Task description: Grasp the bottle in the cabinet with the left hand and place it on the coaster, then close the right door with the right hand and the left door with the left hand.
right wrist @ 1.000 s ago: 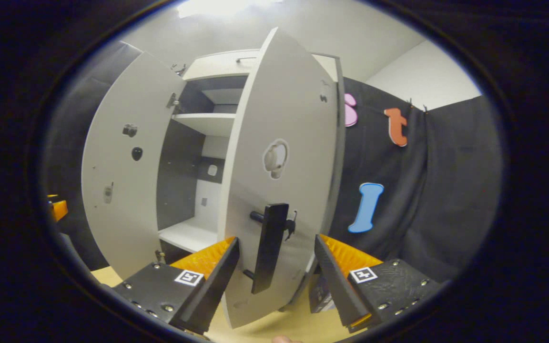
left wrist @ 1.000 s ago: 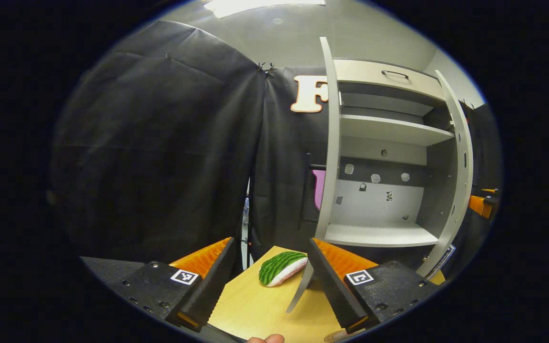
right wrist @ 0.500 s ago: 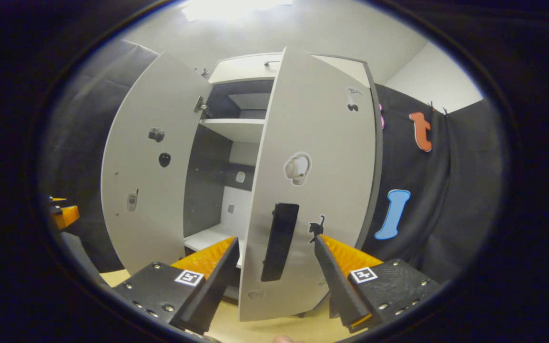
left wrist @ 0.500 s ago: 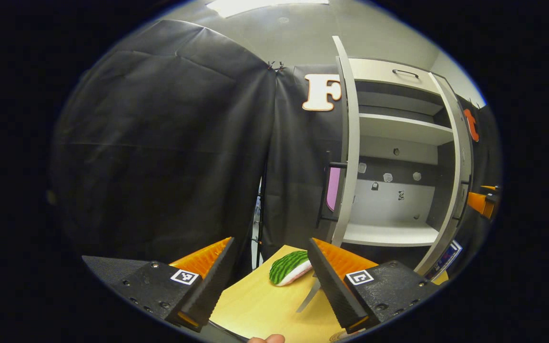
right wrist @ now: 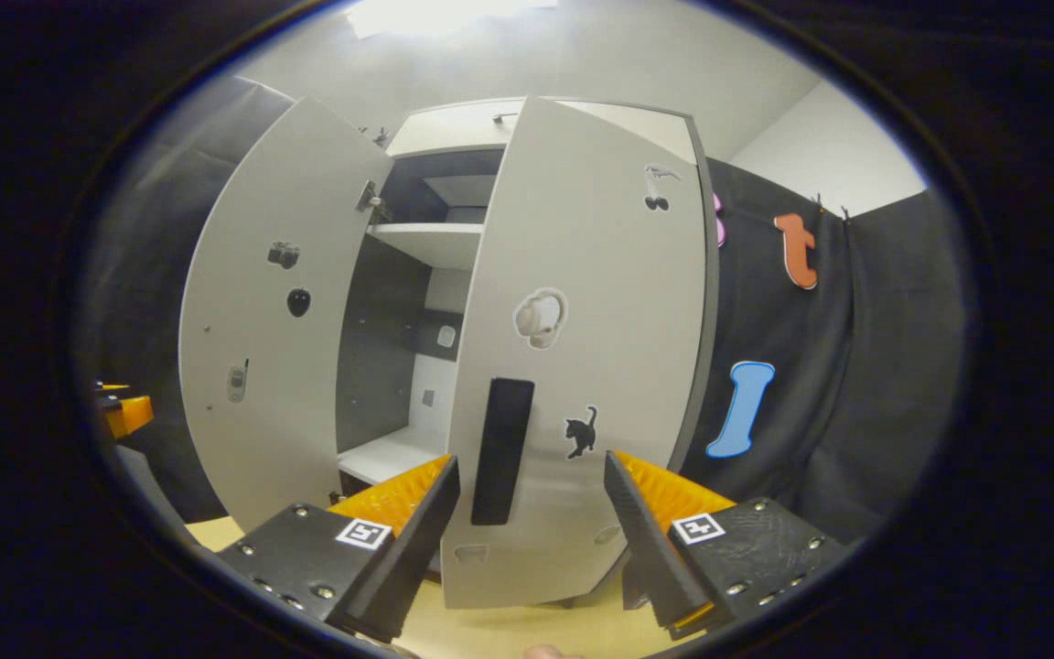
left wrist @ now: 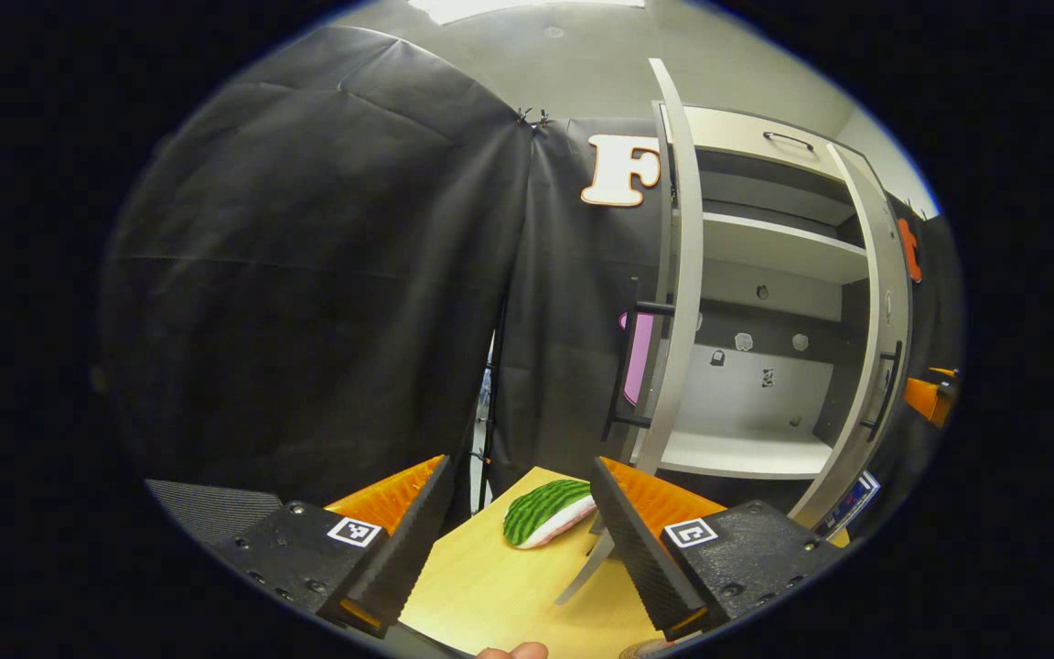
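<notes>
Hand-held gripper (right wrist: 532,513) gapes before flat, matte right door (right wrist: 600,302).

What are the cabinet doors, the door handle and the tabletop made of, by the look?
Right door: looks like laminated board, matte light grey; flat, even face with stickers on it. Left door: same look. Handle: matte black bar, plastic or painted metal, can't tell which. Tabletop: pale wood or wood-look laminate; faint grain shows.
</notes>
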### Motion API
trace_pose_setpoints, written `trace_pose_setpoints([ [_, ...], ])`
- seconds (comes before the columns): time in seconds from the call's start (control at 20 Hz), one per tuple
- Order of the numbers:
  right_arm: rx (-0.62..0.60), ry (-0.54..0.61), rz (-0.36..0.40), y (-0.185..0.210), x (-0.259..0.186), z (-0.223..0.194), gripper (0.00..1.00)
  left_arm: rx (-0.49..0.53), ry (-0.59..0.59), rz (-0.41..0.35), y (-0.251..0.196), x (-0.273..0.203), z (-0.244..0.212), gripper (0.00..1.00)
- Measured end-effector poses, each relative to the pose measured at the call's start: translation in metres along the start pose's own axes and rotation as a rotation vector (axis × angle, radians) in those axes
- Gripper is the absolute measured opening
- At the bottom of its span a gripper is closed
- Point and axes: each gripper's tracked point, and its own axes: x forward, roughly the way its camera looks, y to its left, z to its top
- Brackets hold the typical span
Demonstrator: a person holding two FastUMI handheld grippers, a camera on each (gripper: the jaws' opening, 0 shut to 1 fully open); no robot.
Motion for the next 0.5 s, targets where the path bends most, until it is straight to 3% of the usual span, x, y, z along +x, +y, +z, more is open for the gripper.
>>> trace_pose_setpoints([
  [0.05, -0.002, 0.000, -0.004, -0.001, 0.000, 0.000, 0.93, -0.003, 0.002, -0.003, 0.000, 0.002, -0.001, 0.93],
  [0.15, -0.008, 0.000, -0.015, -0.005, 0.000, -0.001, 0.93, -0.013, 0.006, -0.015, -0.002, 0.005, -0.003, 0.97],
  [0.25, -0.015, 0.002, -0.030, -0.009, -0.001, -0.003, 0.93, -0.021, 0.011, -0.028, -0.003, 0.010, -0.006, 0.93],
  [0.4, -0.016, 0.007, -0.053, -0.015, 0.002, -0.003, 0.94, -0.026, 0.016, -0.048, -0.014, 0.027, -0.006, 0.97],
  [0.45, -0.015, 0.008, -0.060, -0.017, 0.002, -0.003, 0.96, -0.029, 0.017, -0.055, -0.016, 0.030, -0.005, 0.93],
  [0.5, -0.013, 0.009, -0.066, -0.018, 0.002, -0.004, 0.94, -0.030, 0.019, -0.061, -0.017, 0.032, -0.006, 0.96],
])
